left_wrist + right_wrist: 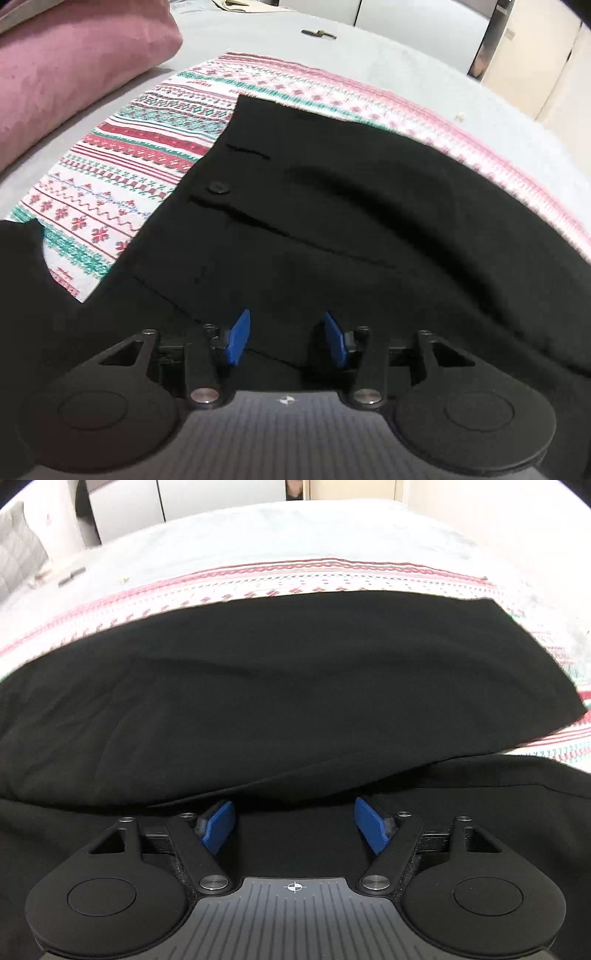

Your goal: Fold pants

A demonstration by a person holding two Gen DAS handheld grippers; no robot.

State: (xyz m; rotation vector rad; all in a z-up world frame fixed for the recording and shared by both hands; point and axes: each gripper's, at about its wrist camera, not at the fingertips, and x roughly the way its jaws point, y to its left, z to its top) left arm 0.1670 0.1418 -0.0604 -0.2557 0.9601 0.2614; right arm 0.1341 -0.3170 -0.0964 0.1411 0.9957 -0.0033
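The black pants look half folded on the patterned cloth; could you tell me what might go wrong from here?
1. The pants show ripples; folding now could press creases in.
2. The right gripper and left gripper are open over stacked layers; a pinch might catch only the top one.
3. Dragging could bunch the patterned cloth.

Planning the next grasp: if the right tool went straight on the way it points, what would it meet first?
Probably the black pants, right ahead of the open right tool; depth is unclear.

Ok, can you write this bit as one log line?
pants: folded on patterned cloth | left gripper: open | right gripper: open
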